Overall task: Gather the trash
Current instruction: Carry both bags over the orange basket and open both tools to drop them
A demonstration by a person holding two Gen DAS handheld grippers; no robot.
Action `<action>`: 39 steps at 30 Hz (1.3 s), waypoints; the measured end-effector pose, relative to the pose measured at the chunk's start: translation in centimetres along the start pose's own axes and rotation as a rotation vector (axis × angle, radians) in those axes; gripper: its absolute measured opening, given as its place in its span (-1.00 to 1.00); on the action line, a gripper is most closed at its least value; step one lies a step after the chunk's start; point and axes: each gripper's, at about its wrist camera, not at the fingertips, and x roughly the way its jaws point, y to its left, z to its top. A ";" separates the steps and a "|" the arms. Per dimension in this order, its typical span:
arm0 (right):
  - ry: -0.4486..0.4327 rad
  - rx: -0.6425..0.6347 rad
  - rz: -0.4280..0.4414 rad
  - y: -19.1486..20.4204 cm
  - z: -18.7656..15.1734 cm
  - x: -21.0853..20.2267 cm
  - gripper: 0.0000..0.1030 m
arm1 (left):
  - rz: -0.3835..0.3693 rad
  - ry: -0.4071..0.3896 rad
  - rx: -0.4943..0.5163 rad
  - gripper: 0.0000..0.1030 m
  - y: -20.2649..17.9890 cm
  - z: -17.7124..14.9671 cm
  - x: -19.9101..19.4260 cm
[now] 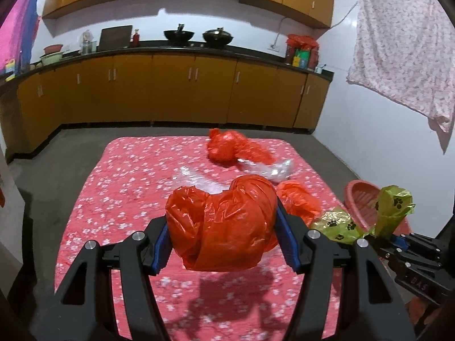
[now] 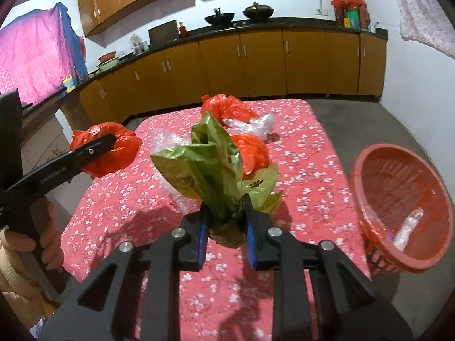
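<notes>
Gripping a bunched red plastic bag (image 1: 224, 227) held above the floral-covered bench (image 1: 113, 199), left tongs (image 1: 223, 244) spread fairly wide, right tongs (image 2: 224, 236) pinched narrow on a crumpled green paw-print bag (image 2: 210, 167), red basket (image 2: 366, 199) just right of the bench

Contents of the knotted red bag (image 1: 224, 227) hidden; basket (image 1: 359, 199) partly behind green bag (image 1: 392, 207).

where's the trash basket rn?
Right wrist view: the red basket stands on the floor off the table's right edge, right of the right gripper.
</notes>
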 end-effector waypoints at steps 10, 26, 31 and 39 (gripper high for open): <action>-0.065 0.073 -0.077 -4.6 0.8 -3.0 -0.56 | -0.078 -0.014 0.052 0.21 -5.3 0.7 0.7; -0.171 0.224 -0.212 -14.0 1.7 -7.3 -0.56 | -0.230 0.019 0.147 0.21 -15.2 0.5 3.7; -0.184 0.266 -0.253 -16.5 1.4 -7.6 -0.56 | -0.271 0.034 0.175 0.21 -17.9 0.5 4.7; -0.189 0.326 -0.283 -20.5 0.7 -7.5 -0.56 | -0.320 0.063 0.205 0.21 -21.8 0.3 6.8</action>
